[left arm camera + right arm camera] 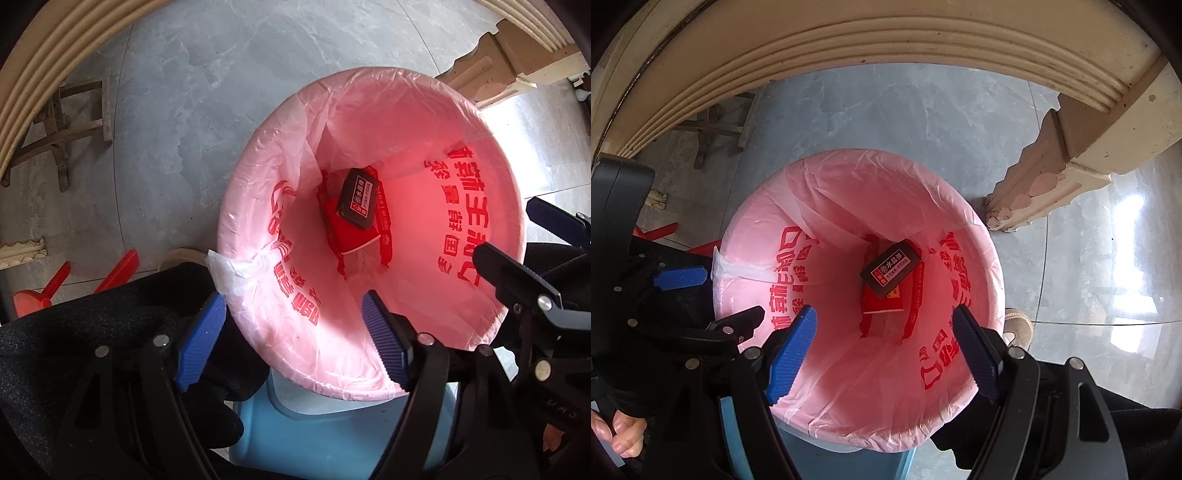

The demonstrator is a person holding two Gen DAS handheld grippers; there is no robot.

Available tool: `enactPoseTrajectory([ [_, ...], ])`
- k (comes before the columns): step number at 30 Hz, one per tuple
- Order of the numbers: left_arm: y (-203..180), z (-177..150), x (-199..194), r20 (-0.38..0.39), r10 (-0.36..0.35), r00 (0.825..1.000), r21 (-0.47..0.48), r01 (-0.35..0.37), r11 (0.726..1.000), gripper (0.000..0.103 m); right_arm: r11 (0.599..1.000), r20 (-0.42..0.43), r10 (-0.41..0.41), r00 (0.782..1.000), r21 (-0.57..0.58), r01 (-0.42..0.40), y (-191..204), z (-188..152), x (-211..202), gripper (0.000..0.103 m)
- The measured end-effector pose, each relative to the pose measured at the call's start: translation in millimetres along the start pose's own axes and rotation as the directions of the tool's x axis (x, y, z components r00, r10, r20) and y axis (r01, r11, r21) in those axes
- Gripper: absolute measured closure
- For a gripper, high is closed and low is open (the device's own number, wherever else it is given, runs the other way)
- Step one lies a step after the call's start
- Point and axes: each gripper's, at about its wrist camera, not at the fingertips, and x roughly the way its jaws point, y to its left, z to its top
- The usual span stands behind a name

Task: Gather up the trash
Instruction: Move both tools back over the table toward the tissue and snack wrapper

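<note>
Trash already lies at the bottom of a blue bin (343, 435) lined with a pink plastic bag (480, 155) printed with red characters: a small black box (359, 197) rests on top of a red packet (349, 234). Both tools hover above the bin's rim. The left hand-held gripper (293, 341) has its blue fingers spread wide, holding nothing. The right hand-held gripper (884, 356) is likewise spread and empty. Grey tiled floor (207, 96) surrounds the bin.
</note>
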Motion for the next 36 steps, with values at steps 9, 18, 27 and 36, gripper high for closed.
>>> enactPoseTrajectory([
  [9, 12, -28, -56, 0.108, -0.002, 0.994, -0.007, 0.003, 1.000, 0.028, 0.999, 0.125, 0.040, 0.991, -0.017, -0.038, 9, -13, -62, 0.028],
  [18, 52, -53, -207, 0.326, 0.014, 0.945, -0.008, -0.012, 1.000, 0.024, 0.992, 0.361, 0.101, 0.927, -0.104, -0.067, 6, -10, -195, 0.016],
  [27, 82, -8, -365, 0.460, -0.020, 0.888, 0.061, -0.009, 0.998, 0.022, 0.954, 0.483, 0.190, 0.855, -0.295, -0.045, 17, 36, -332, 0.007],
  [36, 96, 55, -407, 0.411, -0.020, 0.911, 0.081, -0.015, 0.997, 0.021, 0.919, 0.476, 0.260, 0.840, -0.389, -0.065, 31, 81, -389, 0.007],
])
